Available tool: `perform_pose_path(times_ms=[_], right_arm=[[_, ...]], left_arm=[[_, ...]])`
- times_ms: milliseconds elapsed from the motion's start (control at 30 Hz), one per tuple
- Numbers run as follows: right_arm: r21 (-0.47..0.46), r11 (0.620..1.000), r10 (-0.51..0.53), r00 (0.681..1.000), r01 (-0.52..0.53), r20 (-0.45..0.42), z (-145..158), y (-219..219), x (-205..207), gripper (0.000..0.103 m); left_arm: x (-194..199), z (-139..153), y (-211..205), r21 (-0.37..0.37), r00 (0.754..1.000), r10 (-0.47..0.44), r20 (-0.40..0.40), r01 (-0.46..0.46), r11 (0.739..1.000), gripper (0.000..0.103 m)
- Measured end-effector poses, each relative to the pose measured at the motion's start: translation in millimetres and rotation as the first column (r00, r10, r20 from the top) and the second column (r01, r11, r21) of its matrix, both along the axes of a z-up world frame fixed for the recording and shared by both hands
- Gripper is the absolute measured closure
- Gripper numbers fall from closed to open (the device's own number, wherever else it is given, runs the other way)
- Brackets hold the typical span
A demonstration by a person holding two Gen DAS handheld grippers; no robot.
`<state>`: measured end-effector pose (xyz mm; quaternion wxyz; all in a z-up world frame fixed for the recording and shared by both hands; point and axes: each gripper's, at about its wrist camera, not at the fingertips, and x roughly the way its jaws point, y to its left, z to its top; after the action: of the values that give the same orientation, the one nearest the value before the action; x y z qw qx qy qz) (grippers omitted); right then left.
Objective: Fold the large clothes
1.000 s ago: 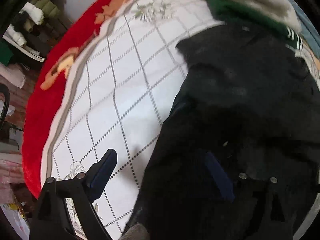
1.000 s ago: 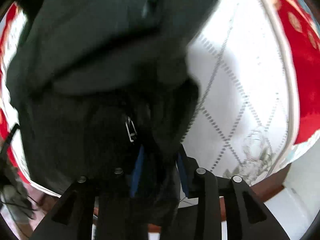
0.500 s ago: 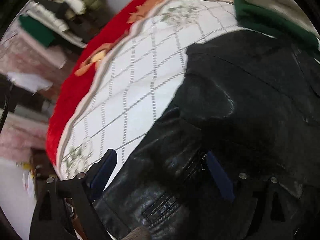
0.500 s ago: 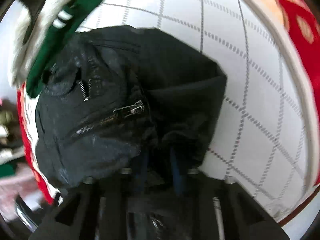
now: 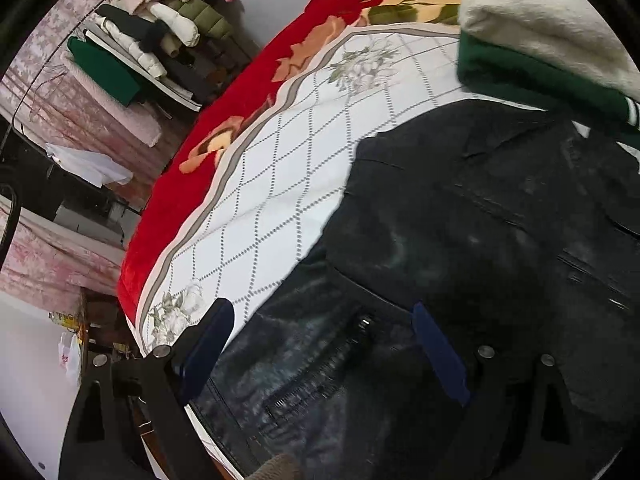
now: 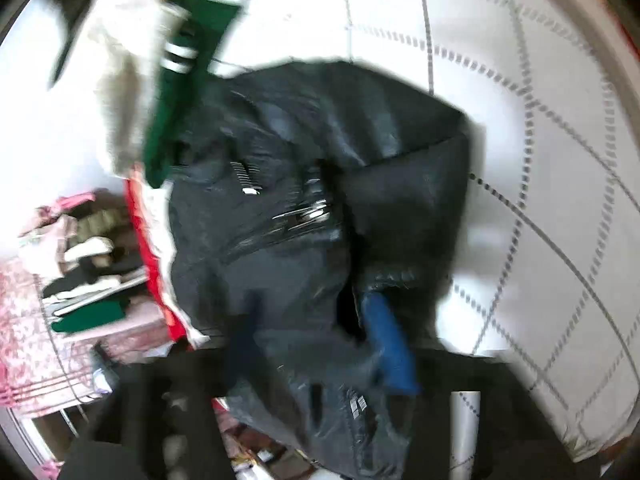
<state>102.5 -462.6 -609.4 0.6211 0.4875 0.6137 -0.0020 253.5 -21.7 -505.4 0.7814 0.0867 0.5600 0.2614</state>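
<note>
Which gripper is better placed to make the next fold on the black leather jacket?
Likely the left gripper: open, fingers straddling the black leather jacket hem near its zipper. The right gripper is blurred, its grip unclear.

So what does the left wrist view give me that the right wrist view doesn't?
Only the left wrist view shows the left gripper open over the black jacket, gripping nothing, and the floral corner print of the quilted white cover.

Only the right wrist view, though blurred, shows the right gripper with jacket fabric bunched between its fingers.

Both show the jacket, the cover, the red blanket, the green-and-cream garment and the clothes rack.
</note>
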Motion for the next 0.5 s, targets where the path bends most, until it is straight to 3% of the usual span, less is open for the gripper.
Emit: perform_pose_path(times_ms=[67,100,133,333,400,500], right_arm=[[-0.008,0.999,0.044,0.998,-0.044,-0.051,-21.0,20.4,16.9,0.039],[-0.058,0.997,0.055,0.996,-0.058,-0.068,-24.4,24.9,22.6,0.072],[-0.086,0.994,0.061,0.996,-0.067,-0.07,-23.7,27.4,23.1,0.097],[-0.174,0.983,0.068,0.997,-0.06,0.038,32.6,25.7,-17.2,0.1],[-0.196,0.977,0.087,0.996,-0.079,0.033,42.1,30.2,-27.6,0.1],[-0.227,0.962,0.148,0.988,-0.151,-0.03,27.6,40.2,-26.8,0.1]], left_arm=[[-3.6,1.7,-8.3,0.005,1.0,-0.005,0.0,0.005,1.0,0.012],[-5.2,2.7,-10.5,0.007,1.0,-0.004,0.001,0.004,1.0,0.012],[-7.1,3.4,-12.2,0.01,1.0,-0.004,0.003,0.004,1.0,0.012],[-13.5,7.5,-14.7,0.016,1.0,-0.009,-0.005,0.009,1.0,0.012],[-10.3,5.2,-13.6,0.03,1.0,-0.013,-0.005,0.013,0.999,0.012],[6.5,-13.1,-9.6,0.031,0.999,-0.017,-0.035,0.018,0.999,0.012]])
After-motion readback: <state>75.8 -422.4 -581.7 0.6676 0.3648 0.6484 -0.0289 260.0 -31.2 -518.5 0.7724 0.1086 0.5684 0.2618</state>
